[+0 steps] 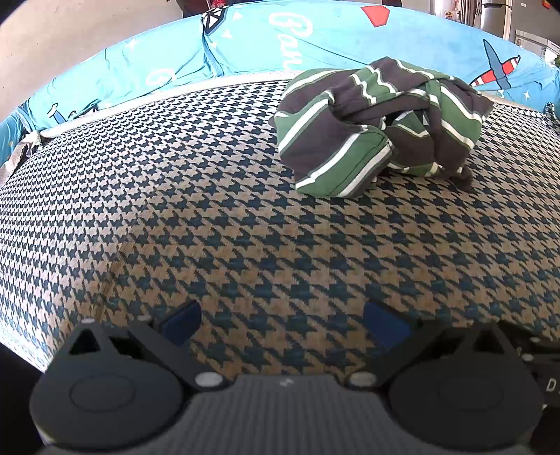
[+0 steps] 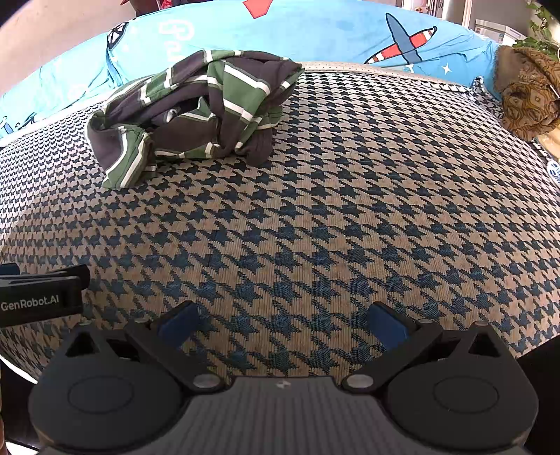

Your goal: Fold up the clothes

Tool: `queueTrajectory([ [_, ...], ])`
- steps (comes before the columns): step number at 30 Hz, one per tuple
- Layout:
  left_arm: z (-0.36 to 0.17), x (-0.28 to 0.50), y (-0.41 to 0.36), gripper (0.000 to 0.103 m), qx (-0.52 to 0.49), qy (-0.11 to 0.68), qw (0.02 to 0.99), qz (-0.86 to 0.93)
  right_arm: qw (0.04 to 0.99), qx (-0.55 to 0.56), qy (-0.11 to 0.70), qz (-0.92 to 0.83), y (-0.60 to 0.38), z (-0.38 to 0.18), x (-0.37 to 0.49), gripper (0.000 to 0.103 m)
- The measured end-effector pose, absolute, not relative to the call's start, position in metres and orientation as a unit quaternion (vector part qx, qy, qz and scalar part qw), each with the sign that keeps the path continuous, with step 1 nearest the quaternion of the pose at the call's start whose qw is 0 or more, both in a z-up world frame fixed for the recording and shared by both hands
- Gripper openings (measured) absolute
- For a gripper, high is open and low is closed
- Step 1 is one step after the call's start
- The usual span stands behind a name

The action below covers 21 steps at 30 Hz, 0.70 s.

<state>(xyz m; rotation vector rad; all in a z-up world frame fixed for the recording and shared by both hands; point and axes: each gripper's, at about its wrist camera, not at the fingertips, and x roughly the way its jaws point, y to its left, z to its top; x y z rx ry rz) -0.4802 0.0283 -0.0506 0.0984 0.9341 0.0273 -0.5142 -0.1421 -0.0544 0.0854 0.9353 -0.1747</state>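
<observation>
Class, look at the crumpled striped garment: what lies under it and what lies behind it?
The striped garment rests on the houndstooth cover. Behind it lies a blue printed sheet. Whatever is directly beneath the bundle is hidden by its folds.

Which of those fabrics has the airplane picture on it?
The bright blue sheet along the far edge; the houndstooth cover and striped garment carry only patterns.

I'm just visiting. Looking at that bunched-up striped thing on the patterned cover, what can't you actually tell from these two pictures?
- Striped garment: crumpled in both views; its own folds hide what kind of clothing it is.
- Blue printed sheet: the white lettering is cut by creases and by the garment in front, unreadable.
- Left gripper: in the right wrist view only a slice shows, cut by the left edge.
- Brown patterned bundle: right edge cuts it; unidentifiable.
</observation>
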Motion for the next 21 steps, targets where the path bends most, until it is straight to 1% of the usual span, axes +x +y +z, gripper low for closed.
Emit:
queueTrajectory([
  [21,-0.0501,-0.4826,0.0283,0.103,0.04,0.448,0.893,0.007,0.889,0.052,0.445,-0.093,-0.147,-0.0507,-0.5169,0.103],
])
